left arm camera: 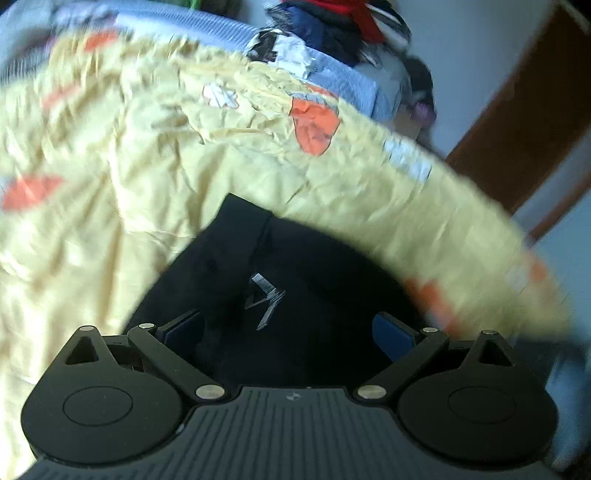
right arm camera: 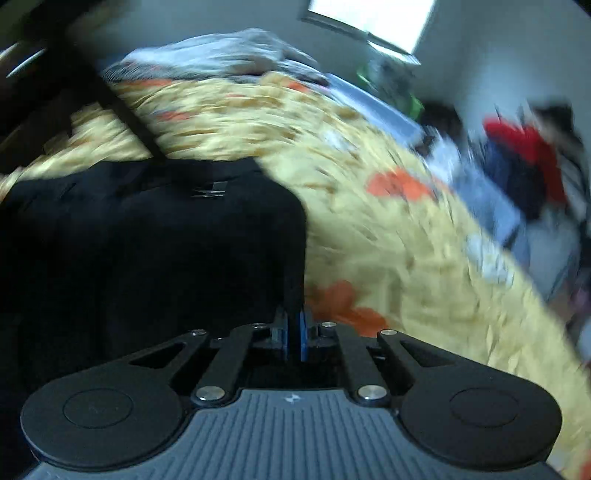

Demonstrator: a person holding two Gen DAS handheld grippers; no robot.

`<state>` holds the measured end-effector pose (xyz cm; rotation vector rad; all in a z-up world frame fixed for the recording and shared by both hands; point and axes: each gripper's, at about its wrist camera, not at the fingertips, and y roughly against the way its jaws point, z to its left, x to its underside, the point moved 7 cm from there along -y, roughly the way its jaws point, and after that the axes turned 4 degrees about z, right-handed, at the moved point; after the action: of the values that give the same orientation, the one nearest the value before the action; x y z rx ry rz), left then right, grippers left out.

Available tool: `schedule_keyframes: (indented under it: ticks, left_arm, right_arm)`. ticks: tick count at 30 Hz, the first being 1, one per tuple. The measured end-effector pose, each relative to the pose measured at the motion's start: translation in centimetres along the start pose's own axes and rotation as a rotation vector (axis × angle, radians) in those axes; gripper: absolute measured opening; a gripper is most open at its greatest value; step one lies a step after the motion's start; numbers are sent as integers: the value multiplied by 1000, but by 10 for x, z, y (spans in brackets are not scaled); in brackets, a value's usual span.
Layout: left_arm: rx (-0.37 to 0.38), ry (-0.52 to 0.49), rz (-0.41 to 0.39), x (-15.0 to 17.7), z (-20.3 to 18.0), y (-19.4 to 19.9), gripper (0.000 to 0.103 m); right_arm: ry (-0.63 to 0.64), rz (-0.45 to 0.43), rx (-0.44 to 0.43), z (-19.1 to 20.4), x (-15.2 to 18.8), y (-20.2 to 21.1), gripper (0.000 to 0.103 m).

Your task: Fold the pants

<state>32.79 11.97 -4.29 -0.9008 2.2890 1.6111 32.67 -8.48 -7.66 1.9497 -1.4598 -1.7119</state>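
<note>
Black pants (left arm camera: 280, 258) with a small silver logo lie on a yellow bedspread (left arm camera: 110, 155) with orange patches. My left gripper (left arm camera: 284, 328) hovers over them, open, its blue pads (left arm camera: 393, 334) wide apart with only the dark cloth beneath. In the right wrist view the pants (right arm camera: 147, 240) fill the left half of the picture. My right gripper (right arm camera: 294, 338) is shut on the right edge of the pants, a strip of black fabric pinched between its blue pads.
A heap of clothes in red, navy and white (left arm camera: 332, 33) sits at the far end of the bed, seen also as clothes (right arm camera: 524, 158). A brown wooden door or panel (left arm camera: 524, 122) stands to the right. A bright window (right arm camera: 373, 18) is behind the bed.
</note>
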Motion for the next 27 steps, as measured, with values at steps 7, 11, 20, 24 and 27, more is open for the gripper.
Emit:
schedule_keyframes:
  ticks: [7,11,20,24,27]
  left_arm:
    - [13,80,64,-22,0,-26,97]
    - [-45,70,63,-18,-1,-28,67]
    - [77,71,-11,27,14,56,8]
    - [90,43,0,66,29,94,8]
    - [56,-3,6,95,41,111,8]
  right_arm:
    - [238,-20,76,66,7,31,6]
    - [252,-31,98,74,7,37,6]
    - [-21,-103,-22,81,1,75,6]
    - [-174,-142,-131,103,6,105,6]
    - [-249,-156,-210,129,12,120,6]
